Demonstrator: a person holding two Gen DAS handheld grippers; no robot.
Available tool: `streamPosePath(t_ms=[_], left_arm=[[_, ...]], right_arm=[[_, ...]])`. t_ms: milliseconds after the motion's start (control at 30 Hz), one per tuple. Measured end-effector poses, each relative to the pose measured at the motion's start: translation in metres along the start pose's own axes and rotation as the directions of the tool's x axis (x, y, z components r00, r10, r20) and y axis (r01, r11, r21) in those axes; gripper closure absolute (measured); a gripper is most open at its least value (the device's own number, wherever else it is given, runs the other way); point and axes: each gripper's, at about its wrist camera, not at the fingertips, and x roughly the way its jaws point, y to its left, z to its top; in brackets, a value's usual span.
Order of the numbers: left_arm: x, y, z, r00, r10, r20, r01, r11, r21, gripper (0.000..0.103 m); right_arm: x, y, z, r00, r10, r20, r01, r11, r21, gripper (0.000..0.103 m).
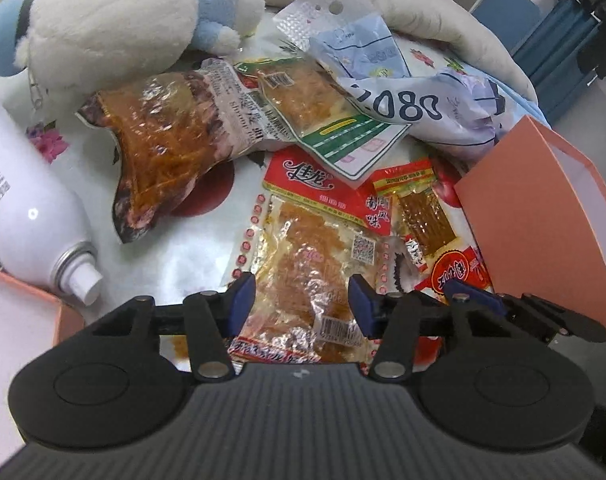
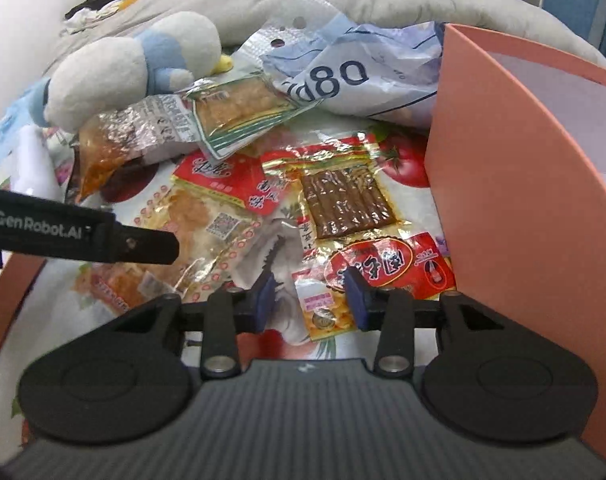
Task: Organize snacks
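Left wrist view: left gripper (image 1: 303,300) low over the printed tablecloth (image 1: 191,248), fingers (image 1: 242,294) set wide on either side of a clear snack packet with a red header (image 1: 303,248), not pinching it. Just right of that packet, a strip-snack packet (image 1: 423,216) against the salmon box wall (image 1: 543,216). Farther in, a brown shredded-snack bag (image 1: 163,148), a green-striped packet (image 1: 323,120), and a crumpled blue-and-white bag (image 1: 423,100). White spray bottle (image 1: 31,216) lying at the left edge, plush toy (image 1: 115,20) behind.

Right wrist view: right gripper (image 2: 309,300) also spread wide, straddling the near end of the strip-snack packet (image 2: 347,204), jaws clear of it. Salmon box (image 2: 523,200) rising at the cloth's right edge. Left gripper's black arm (image 2: 83,236) over the red-header packet (image 2: 215,208).
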Motion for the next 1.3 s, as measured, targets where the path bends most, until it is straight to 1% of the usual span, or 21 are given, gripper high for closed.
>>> streamPosePath(t_ms=[33, 133, 267, 367, 600, 800, 1033, 1100, 1167, 1200, 1233, 1300], left_arm=[[-0.001, 0.001, -0.003, 1.000, 0.002, 0.003, -0.002, 1.000, 0.001, 0.049], [-0.007, 0.001, -0.012, 1.000, 0.010, 0.004, -0.010, 1.000, -0.009, 0.050], [-0.018, 0.002, -0.027, 1.000, 0.017, -0.004, -0.017, 0.999, -0.050, 0.051], [-0.028, 0.000, -0.043, 0.999, 0.032, -0.008, -0.032, 0.997, -0.064, 0.051], [-0.057, -0.003, -0.083, 0.997, 0.076, -0.024, -0.078, 0.994, -0.072, 0.051], [-0.082, -0.005, -0.117, 0.992, 0.121, -0.042, -0.125, 0.985, -0.121, 0.051], [-0.106, -0.014, -0.153, 0.988, 0.153, -0.029, -0.156, 0.975, -0.157, 0.051], [-0.112, -0.017, -0.164, 0.985, 0.170, -0.030, -0.173, 0.973, -0.153, 0.051], [-0.117, -0.022, -0.171, 0.975, 0.219, -0.043, -0.223, 0.966, -0.132, 0.051], [-0.119, -0.025, -0.174, 0.969, 0.242, -0.050, -0.246, 0.963, -0.114, 0.051], [-0.121, -0.026, -0.176, 0.967, 0.250, -0.054, -0.255, 0.961, -0.106, 0.051], [-0.125, -0.025, -0.179, 0.969, 0.243, -0.052, -0.248, 0.962, -0.115, 0.051]], right_arm=[[-0.001, 0.002, 0.000, 1.000, 0.014, -0.012, -0.014, 1.000, 0.002, 0.061], [-0.006, 0.011, -0.003, 0.998, 0.052, -0.045, -0.053, 0.998, -0.039, 0.061], [-0.018, 0.020, -0.016, 0.995, 0.083, -0.057, -0.086, 0.995, -0.059, 0.061], [-0.027, 0.026, -0.027, 0.993, 0.100, -0.067, -0.104, 0.992, -0.073, 0.061], [-0.057, 0.032, -0.057, 0.984, 0.151, -0.098, -0.160, 0.983, -0.090, 0.061], [-0.085, 0.039, -0.087, 0.976, 0.181, -0.125, -0.195, 0.974, -0.111, 0.062], [-0.118, 0.041, -0.123, 0.967, 0.208, -0.148, -0.227, 0.966, -0.126, 0.061], [-0.126, 0.042, -0.132, 0.967, 0.205, -0.153, -0.226, 0.964, -0.137, 0.061], [-0.135, 0.044, -0.139, 0.967, 0.192, -0.165, -0.219, 0.961, -0.166, 0.062], [-0.138, 0.044, -0.142, 0.964, 0.198, -0.175, -0.227, 0.960, -0.163, 0.062], [-0.141, 0.043, -0.145, 0.961, 0.207, -0.183, -0.237, 0.958, -0.161, 0.061], [-0.149, 0.044, -0.150, 0.964, 0.204, -0.169, -0.236, 0.952, -0.195, 0.061]])
